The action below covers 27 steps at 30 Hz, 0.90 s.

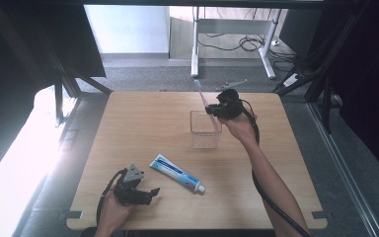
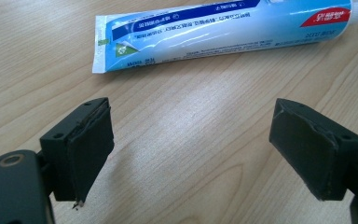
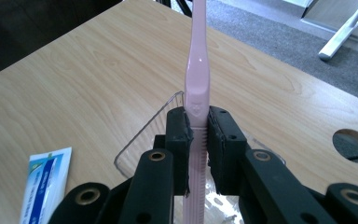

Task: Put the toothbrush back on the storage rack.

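Pink and slim, the toothbrush (image 3: 198, 88) was clamped by its ribbed handle between the pads of the right gripper (image 1: 216, 109), held tilted above the clear plastic cup (image 1: 205, 129) near the table's far right. Were the smooth handle allowed to twist in the pads or knock the thin rim, the light cup could be tipped over. The left gripper (image 2: 205, 154) was held with jaws apart just beside the glossy blue-and-white toothpaste tube (image 2: 223, 30) on the wood-grain table (image 1: 143, 123).

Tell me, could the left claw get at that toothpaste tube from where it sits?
Probably yes. The left claw rests open on the table with the toothpaste tube lying flat just ahead of its jaws, and only bare wood between them. The right claw is busy farther off, holding a pink toothbrush.
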{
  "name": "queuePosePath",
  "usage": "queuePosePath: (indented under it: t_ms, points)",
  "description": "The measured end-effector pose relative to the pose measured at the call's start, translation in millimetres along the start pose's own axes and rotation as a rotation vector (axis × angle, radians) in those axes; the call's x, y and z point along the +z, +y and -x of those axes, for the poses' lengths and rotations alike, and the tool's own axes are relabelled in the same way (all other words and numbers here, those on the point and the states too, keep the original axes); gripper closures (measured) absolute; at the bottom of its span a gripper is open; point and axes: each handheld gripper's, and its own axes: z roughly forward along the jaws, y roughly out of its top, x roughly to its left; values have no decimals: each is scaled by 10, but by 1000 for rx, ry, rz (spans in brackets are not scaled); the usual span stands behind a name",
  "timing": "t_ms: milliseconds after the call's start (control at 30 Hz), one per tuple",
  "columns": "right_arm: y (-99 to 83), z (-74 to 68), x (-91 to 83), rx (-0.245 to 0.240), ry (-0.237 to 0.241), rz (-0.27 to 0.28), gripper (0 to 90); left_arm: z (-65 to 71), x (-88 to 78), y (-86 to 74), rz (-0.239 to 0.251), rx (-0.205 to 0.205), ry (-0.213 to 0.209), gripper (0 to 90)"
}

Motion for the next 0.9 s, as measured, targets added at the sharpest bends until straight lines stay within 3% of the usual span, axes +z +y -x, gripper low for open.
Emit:
queuePosePath:
  t_ms: [300,900]
  points:
    - [-61,-3,190,-10,-17,-6,793,-2,-12,0,8,-3,-1,138]
    - [-249,-18,515,-36,-30,-78,793,4,4,-2,-1,5,-6,139]
